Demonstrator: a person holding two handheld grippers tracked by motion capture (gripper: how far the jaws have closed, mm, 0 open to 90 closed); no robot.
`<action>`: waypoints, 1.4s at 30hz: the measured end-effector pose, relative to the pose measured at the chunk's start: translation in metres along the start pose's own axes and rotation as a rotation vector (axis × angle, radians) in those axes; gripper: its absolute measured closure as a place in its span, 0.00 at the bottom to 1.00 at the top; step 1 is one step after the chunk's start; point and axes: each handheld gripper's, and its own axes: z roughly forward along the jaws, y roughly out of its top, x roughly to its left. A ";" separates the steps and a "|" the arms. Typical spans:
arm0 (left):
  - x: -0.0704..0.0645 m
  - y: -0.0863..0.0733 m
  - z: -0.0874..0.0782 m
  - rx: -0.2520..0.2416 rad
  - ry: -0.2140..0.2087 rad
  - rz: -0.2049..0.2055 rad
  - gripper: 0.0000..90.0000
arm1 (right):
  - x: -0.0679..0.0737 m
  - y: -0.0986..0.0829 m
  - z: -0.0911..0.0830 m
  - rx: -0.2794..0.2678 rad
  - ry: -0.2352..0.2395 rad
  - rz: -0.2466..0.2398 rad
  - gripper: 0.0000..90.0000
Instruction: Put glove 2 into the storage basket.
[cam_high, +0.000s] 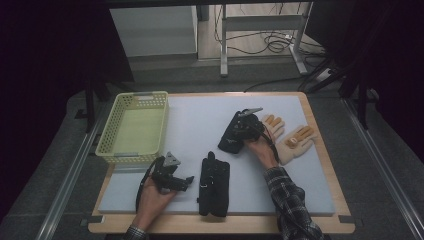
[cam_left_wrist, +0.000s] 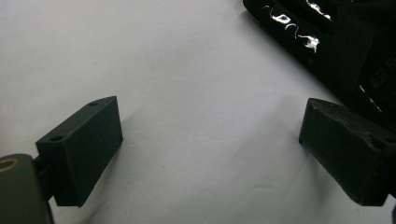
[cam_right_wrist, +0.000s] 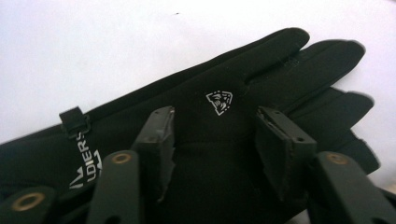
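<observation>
Two black gloves lie on the white mat. My right gripper hovers over the farther black glove. In the right gripper view, my right gripper is open, its jaws straddling the back of that glove near a small white logo. The nearer black glove lies lengthwise at the front middle. My left gripper sits just left of it, open, with bare mat between the jaws. The left gripper view has my left gripper over the mat and that glove's edge at the upper right.
A yellow perforated basket stands at the mat's left rear with nothing in it. Two tan gloves lie at the right, beside my right hand. The wooden table edge runs along the front. Cables and desk legs are beyond the table.
</observation>
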 end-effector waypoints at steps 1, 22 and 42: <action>0.000 0.000 0.000 0.000 0.000 0.001 0.07 | 0.001 -0.001 0.001 -0.007 -0.003 0.000 0.60; 0.000 0.000 0.000 0.003 0.000 0.004 0.07 | 0.003 0.007 -0.027 -0.069 0.041 0.031 0.90; 0.000 0.000 0.000 0.002 0.001 0.006 0.07 | 0.057 0.005 -0.102 -0.182 0.211 -0.045 0.90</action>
